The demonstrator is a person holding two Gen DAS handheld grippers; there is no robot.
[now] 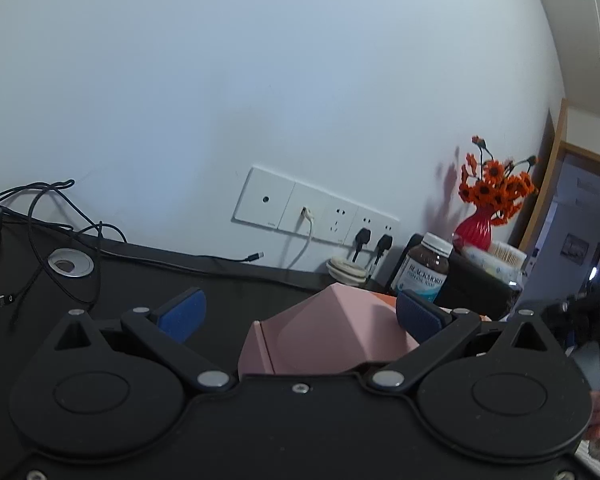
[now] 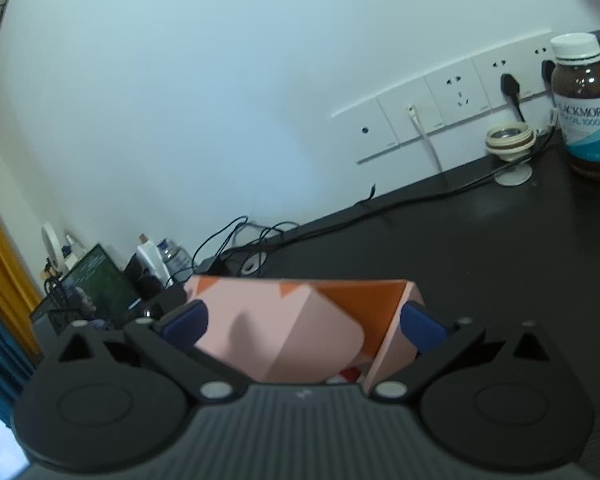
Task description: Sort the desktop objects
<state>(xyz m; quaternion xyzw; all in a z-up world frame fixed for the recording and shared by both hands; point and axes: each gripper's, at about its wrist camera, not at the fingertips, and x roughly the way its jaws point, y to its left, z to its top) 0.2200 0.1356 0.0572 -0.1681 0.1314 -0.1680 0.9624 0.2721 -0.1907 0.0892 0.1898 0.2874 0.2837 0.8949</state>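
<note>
Nearest in the left wrist view, the left gripper (image 1: pixel 300 312) is spread wide, its blue pads (image 1: pixel 184 314) well apart. A pink box (image 1: pixel 332 332) with an open flap sits between them on the black desk (image 1: pixel 148 280); the right-hand pad overlaps the box edge, but I cannot tell whether it touches. The left-hand pad is clear of the box.

In the right wrist view, the right gripper (image 2: pixel 304 322) is also wide open, and the same pink and orange box (image 2: pixel 284 328) fills the gap between its fingers. Both pads sit right at the box's sides, though the blur makes contact uncertain; it does not look clamped.

Farther back on the desk stands a brown bottle (image 2: pixel 588 108) with a white cap, its label reading "BLACKMORES" and what seems to be "FISH OIL 1000". Beside it is a cream-coloured ring-shaped lid (image 2: pixel 510 142) and, in front of that, a small white disc (image 2: pixel 514 176). A black cable (image 2: pixel 380 204) runs along the desk's far edge. In the left wrist view, loose black cables (image 1: pixel 60 240) lie near a metal grommet (image 1: pixel 70 266), and a red vase (image 1: pixel 474 230) of orange flowers (image 1: pixel 496 188) stands behind the bottle.

On the wall, a row of white sockets (image 1: pixel 316 212) carries a white cord and two black plugs (image 1: pixel 374 242). At far left of the right wrist view, a dark screen (image 2: pixel 96 280) and some small bottles (image 2: pixel 156 260) stand.
</note>
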